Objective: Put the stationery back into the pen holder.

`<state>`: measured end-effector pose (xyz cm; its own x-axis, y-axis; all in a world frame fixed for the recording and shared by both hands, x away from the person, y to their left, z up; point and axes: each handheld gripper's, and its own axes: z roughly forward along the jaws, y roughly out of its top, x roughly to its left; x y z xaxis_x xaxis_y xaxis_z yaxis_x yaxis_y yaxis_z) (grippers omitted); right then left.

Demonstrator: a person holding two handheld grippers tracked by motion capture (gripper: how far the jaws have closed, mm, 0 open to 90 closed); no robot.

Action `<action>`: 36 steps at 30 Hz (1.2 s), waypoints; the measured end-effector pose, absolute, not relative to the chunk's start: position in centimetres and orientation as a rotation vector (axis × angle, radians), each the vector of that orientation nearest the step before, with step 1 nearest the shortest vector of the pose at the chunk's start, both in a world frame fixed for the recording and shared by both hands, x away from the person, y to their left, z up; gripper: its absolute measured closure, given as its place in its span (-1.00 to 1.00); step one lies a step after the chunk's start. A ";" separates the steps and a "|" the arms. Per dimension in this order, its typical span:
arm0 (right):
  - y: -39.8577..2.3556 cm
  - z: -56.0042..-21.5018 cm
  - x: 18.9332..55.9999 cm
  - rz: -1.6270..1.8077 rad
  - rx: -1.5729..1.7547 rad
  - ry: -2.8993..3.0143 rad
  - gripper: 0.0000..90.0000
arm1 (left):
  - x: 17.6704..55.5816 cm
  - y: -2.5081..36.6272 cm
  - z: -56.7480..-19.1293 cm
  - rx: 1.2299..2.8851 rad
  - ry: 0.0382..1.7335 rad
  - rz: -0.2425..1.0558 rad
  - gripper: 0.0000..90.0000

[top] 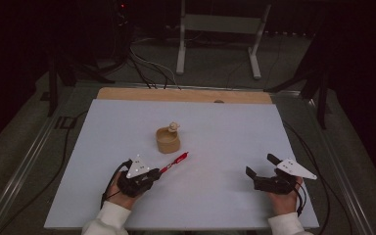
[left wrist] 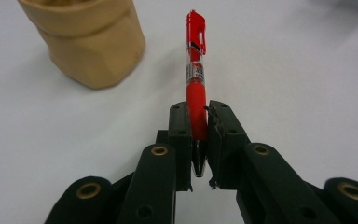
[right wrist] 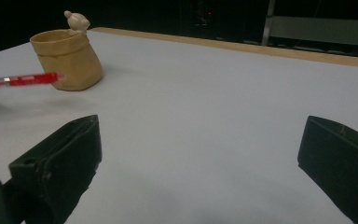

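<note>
A red pen (left wrist: 196, 88) is pinched between the jaws of my left gripper (left wrist: 198, 122), held near its tip end with the capped end pointing away. In the high view the left gripper (top: 152, 174) sits at the table's front left with the red pen (top: 176, 161) sticking out toward a tan sack-shaped holder (top: 168, 139). The holder (right wrist: 67, 60) has a small knob figure on its rim. My right gripper (top: 259, 165) rests at the front right, jaws wide apart with nothing between them (right wrist: 200, 158).
A pale blue-white mat (top: 225, 142) covers the table, with a wooden strip (top: 186, 95) along its far edge. Cables (top: 147, 68) and a white frame stand (top: 215, 29) lie on the floor beyond.
</note>
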<state>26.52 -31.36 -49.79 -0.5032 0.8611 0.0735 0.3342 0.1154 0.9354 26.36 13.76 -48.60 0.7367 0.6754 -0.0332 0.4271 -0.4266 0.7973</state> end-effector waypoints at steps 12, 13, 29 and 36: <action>-31.4 -49.8 26.5 1.383 1.158 1.899 -1.00 | 26.7 14.8 -45.8 2.033 0.806 0.406 0.81; -31.4 -49.8 26.5 1.383 1.158 1.900 -1.00 | 26.8 14.8 -45.6 2.029 0.805 0.408 0.81; -31.4 -49.8 26.6 1.383 1.161 1.900 -1.00 | 27.7 15.8 -43.5 2.005 0.797 0.432 0.81; -31.4 -49.8 26.6 1.384 1.162 1.898 -1.00 | 28.3 16.6 -43.0 2.006 0.808 0.427 0.81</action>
